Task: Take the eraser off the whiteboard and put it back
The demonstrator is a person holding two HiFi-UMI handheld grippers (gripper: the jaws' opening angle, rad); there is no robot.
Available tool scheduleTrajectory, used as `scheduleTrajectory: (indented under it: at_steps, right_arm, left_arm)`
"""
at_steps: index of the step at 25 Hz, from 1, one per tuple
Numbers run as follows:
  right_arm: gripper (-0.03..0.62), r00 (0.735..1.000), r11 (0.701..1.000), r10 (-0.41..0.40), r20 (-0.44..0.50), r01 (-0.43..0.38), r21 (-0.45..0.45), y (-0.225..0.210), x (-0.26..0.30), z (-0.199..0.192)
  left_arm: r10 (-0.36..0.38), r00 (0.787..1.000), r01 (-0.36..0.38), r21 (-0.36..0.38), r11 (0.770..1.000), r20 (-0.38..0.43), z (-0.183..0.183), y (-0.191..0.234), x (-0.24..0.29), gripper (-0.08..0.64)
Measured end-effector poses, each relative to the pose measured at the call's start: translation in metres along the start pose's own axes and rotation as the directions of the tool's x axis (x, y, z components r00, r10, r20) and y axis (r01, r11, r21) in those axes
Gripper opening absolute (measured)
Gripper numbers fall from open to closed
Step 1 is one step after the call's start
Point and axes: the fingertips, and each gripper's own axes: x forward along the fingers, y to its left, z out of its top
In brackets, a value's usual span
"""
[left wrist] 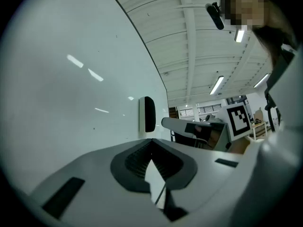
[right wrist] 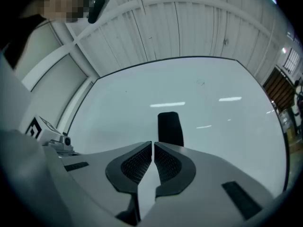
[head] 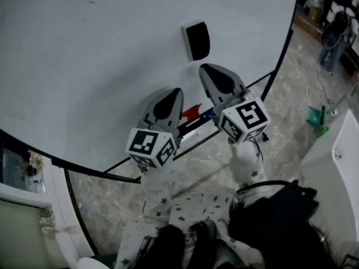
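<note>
The whiteboard [head: 101,55] fills most of your head view. It's a big white surface w/ a thin dark frame, and marbled floor [head: 291,94] shows past its lower edge.

Your star-print sleeves [head: 168,200] come up from the bottom of the frame, one behind each tool.

Your left gripper [head: 171,97] sits low on the whiteboard, near its bottom edge. Its marker cube [head: 150,146] faces the head cam. In the left gripper view the claw [left wrist: 151,143] is closed, pads together at the tip w/ nothing between them.

Your right gripper [head: 213,74] is beside the left one and a bit further up the whiteboard, cube [head: 245,120] at its rear. In the right gripper view the claw [right wrist: 153,145] is also closed and empty, w/ only a hairline slit between the pads.

The eraser [head: 197,40] is stuck on the whiteboard, black face w/ a pale edge, just beyond your right gripper's tip and apart from it. In the right gripper view the eraser [right wrist: 170,129] stands straight ahead of the jaw tips, upright against the whiteboard [right wrist: 213,117]. In the left gripper view the eraser [left wrist: 148,114] sits on the whiteboard [left wrist: 71,103] ahead of the claw.

A small red item [head: 190,114] lies at the whiteboard's bottom edge between the two grippers. It's too small to tell what it is.
</note>
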Motion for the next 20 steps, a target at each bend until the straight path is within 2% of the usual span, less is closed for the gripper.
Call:
scheduleTrajectory:
  at_steps: [5, 6, 7, 8, 12, 16, 20]
  right_arm:
    - [0.014, 0.999, 0.994, -0.038, 0.019, 0.039, -0.101, -0.033, 0.014, 0.016]
    - [0.093, 0.999, 0.993, -0.035, 0.011, 0.036, -0.111, -0.042, 0.021, 0.014]
    - [0.13, 1.0, 0.992, -0.028, 0.0, 0.028, -0.119, -0.048, 0.028, 0.011]
    - [0.14, 1.0, 0.992, -0.02, -0.012, 0.018, -0.126, -0.051, 0.033, 0.009]
    - [0.247, 1.0, 0.99, 0.011, -0.014, -0.013, -0.14, -0.041, 0.043, 0.01]
    - [0.264, 0.999, 0.988, 0.032, 0.003, -0.031, -0.152, -0.031, 0.049, 0.017]
    - [0.264, 1.0, 0.984, -0.004, -0.002, 0.004, -0.176, -0.036, 0.056, 0.022]
  left_arm:
    - [0.04, 0.999, -0.04, 0.013, 0.999, 0.014, 0.007, 0.005, 0.023, 0.001]
    - [0.049, 0.999, -0.049, 0.012, 0.999, 0.016, 0.007, 0.009, 0.032, 0.002]
    - [0.058, 0.998, -0.058, 0.013, 0.998, 0.018, 0.007, 0.012, 0.039, 0.002]
    - [0.068, 0.998, -0.068, 0.015, 0.998, 0.018, 0.008, 0.015, 0.043, 0.002]
    - [0.093, 0.995, -0.094, 0.029, 0.995, 0.021, 0.013, 0.018, 0.042, 0.001]
    - [0.105, 0.994, -0.107, 0.052, 0.993, 0.025, 0.019, 0.015, 0.04, 0.001]
    - [0.113, 0.993, -0.114, 0.056, 0.992, 0.017, 0.024, 0.012, 0.038, 0.001]
